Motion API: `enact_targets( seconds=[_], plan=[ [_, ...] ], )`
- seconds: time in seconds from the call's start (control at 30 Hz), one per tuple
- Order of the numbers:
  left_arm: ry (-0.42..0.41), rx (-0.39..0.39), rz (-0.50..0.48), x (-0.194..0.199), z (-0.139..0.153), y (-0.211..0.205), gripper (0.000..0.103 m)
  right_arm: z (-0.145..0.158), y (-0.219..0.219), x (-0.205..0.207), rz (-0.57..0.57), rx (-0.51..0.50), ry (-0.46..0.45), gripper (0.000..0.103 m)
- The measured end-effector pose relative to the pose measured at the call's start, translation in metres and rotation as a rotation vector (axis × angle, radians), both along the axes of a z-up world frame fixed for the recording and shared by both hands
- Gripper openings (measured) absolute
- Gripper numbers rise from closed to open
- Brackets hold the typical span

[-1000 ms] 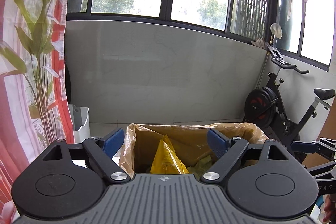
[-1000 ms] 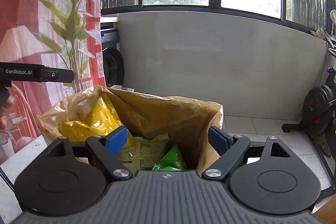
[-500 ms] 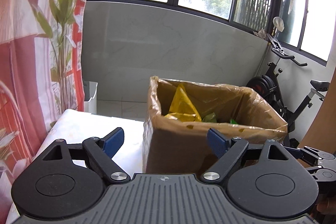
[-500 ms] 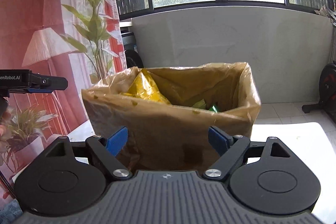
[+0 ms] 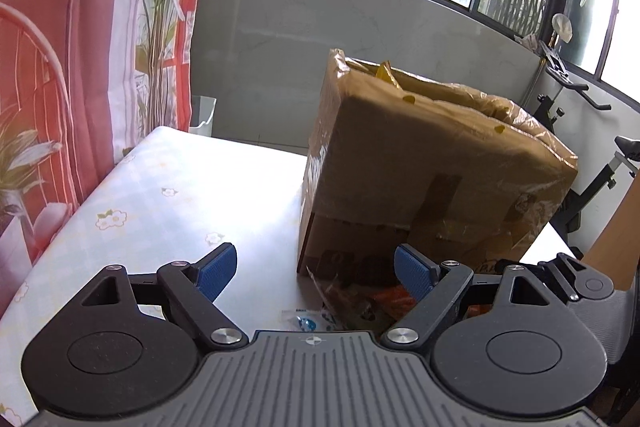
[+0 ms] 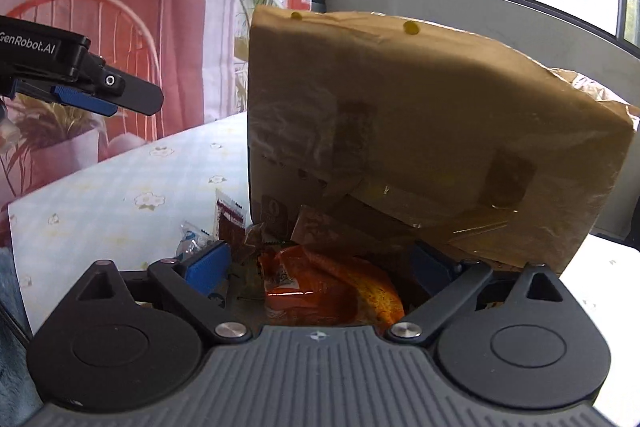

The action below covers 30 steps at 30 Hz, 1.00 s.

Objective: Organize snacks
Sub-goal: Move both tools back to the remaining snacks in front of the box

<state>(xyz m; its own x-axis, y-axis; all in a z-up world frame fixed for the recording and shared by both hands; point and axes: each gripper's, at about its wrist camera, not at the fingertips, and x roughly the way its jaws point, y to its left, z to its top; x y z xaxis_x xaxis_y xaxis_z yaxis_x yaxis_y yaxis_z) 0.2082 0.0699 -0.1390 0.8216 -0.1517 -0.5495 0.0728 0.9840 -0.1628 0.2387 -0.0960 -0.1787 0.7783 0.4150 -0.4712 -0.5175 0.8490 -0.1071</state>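
A tall cardboard box (image 5: 432,171) lined with a brown plastic bag stands on the table; it also shows in the right wrist view (image 6: 420,131). Loose snack packets lie at its foot: an orange packet (image 6: 336,291), a dark red sachet (image 6: 230,221) and a small clear packet (image 6: 190,239). A yellow packet tip (image 5: 386,73) pokes out of the box top. My right gripper (image 6: 320,267) is open, low over the orange packet, jaws either side of it. My left gripper (image 5: 316,271) is open and empty, in front of the box's left corner, near a small clear packet (image 5: 304,321).
The table (image 5: 160,195) has a pale floral cloth; its left edge runs beside a red patterned curtain (image 5: 60,67). An exercise bike (image 5: 592,155) stands behind right. The left gripper's finger (image 6: 92,87) shows at far left in the right wrist view.
Both grippers have dropped from above the box's open top to table level in front of it. The loose packets at the box's foot have come into view.
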Motion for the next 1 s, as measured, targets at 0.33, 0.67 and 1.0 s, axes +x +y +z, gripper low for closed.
enact_targets(
  seconds=[0.33, 0.67, 1.0],
  plan=[
    [0.072, -0.015, 0.007, -0.008, -0.028, -0.004, 0.087, -0.025, -0.004, 0.008, -0.045, -0.016, 0.046, 0.084],
    [0.126, 0.006, -0.065, -0.024, -0.056, -0.021, 0.086, -0.025, -0.05, -0.035, -0.107, 0.197, 0.072, 0.075],
    [0.113, -0.036, -0.06, -0.025, -0.059, -0.023, 0.077, -0.018, -0.073, -0.049, -0.191, 0.263, 0.039, 0.074]
  ],
)
